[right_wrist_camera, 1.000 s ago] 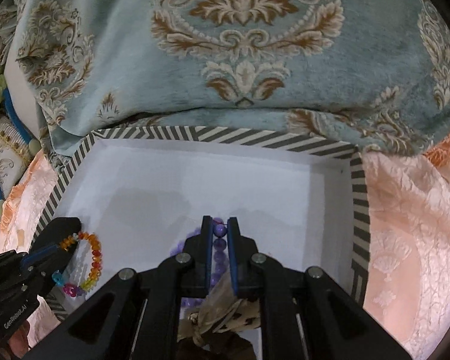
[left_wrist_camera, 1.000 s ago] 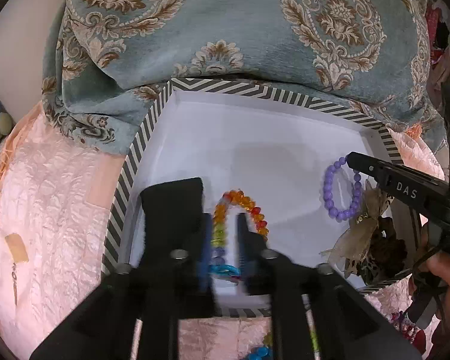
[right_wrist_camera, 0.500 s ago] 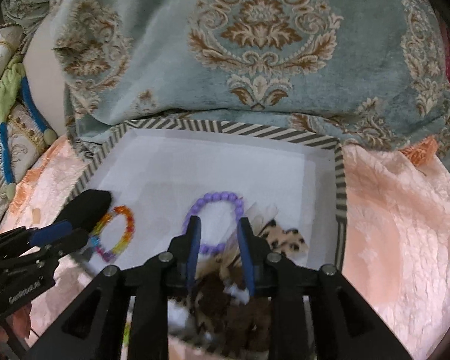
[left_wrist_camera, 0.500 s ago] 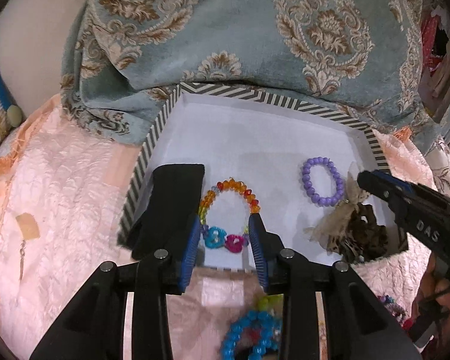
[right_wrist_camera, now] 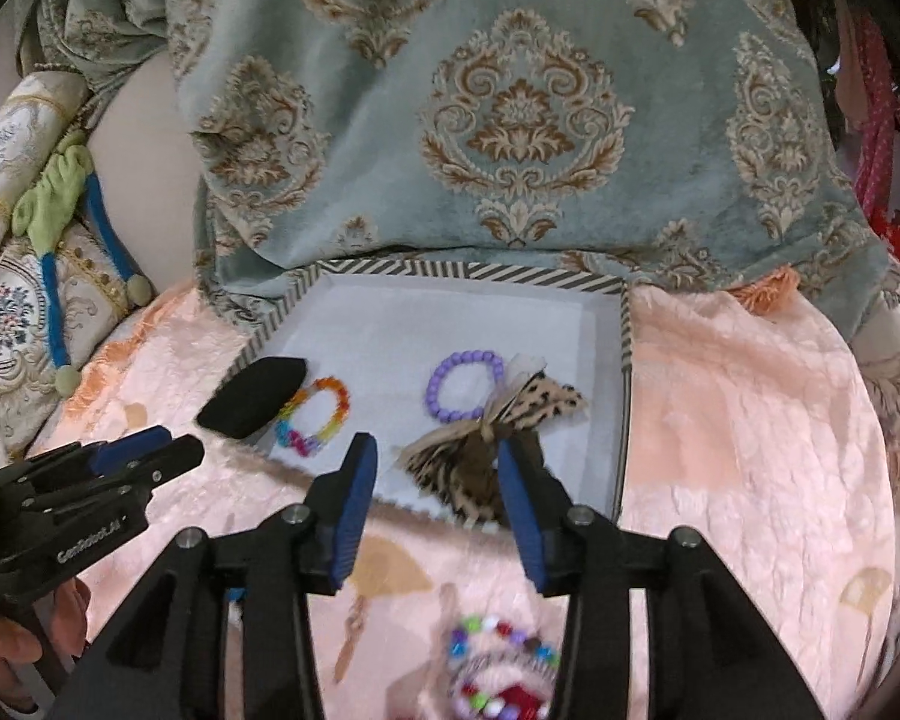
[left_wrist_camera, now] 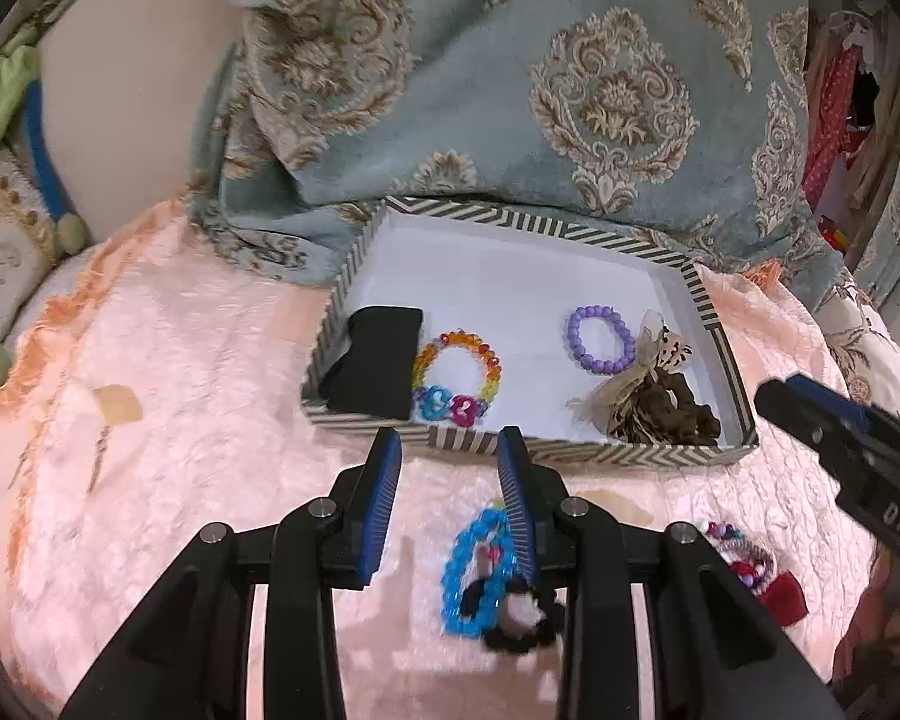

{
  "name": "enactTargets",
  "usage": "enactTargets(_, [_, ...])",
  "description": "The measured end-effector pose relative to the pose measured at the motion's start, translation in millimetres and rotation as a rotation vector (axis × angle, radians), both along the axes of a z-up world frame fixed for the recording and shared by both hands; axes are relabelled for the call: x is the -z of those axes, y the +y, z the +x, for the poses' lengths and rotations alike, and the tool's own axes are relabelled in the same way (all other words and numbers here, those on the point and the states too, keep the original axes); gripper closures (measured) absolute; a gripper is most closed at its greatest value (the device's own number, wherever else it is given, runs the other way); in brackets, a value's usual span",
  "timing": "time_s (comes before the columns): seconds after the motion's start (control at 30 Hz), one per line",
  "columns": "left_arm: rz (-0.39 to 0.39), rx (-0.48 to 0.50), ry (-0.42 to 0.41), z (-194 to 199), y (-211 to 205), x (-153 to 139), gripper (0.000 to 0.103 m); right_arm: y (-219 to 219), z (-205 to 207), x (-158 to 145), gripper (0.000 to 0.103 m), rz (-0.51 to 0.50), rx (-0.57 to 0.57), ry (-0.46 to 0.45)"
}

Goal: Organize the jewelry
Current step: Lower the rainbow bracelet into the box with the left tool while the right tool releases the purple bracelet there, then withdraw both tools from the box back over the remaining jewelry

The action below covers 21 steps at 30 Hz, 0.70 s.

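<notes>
Both grippers, left [left_wrist_camera: 450,450] and right [right_wrist_camera: 435,459], hold nothing, fingers apart, the right's just widening. Ahead of them, two bracelets [left_wrist_camera: 456,375] lie in the tray [left_wrist_camera: 570,453].

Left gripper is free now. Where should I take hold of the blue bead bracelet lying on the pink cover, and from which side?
Take the blue bead bracelet on its left arc, coming down from above with one finger inside the ring and one outside. It lies flat, so the strand is the only thin part to pinch. Its right side sits under the left gripper finger and against a black scrunchie, so that side looks crowded.
</notes>
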<state>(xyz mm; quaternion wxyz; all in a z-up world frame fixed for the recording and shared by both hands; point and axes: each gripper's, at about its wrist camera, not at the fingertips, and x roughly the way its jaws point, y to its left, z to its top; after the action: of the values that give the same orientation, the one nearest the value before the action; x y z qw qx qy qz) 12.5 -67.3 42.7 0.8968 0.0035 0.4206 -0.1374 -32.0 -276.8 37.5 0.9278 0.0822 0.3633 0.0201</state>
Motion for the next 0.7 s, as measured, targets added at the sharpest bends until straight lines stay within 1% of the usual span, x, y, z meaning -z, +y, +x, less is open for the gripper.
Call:
enactTargets(0.23, [0.024, -0.020, -0.060, -34.6, 9.0, -13.8, 0.086, 13.1, -43.0, -8.8, 0.056, -0.008, -0.004, -0.021])
enactTargets(0.37, [0.029, -0.024, -0.087, -50.2, 10.1, -19.4, 0.086, 16.7, -61.2, -17.6, 0.051, -0.018, 0.000, -0.046])
enactTargets(0.57, [0.032, -0.024, -0.116, -66.5, 12.1, -26.4, 0.086, 24.4, -78.3, -27.4, 0.051, -0.043, -0.009, -0.067])
enactTargets(0.7, [0.043, -0.023, -0.136, -75.6, 11.4, -30.3, 0.086, 26.1, -85.7, -29.6, 0.050, -0.036, -0.013, -0.071])
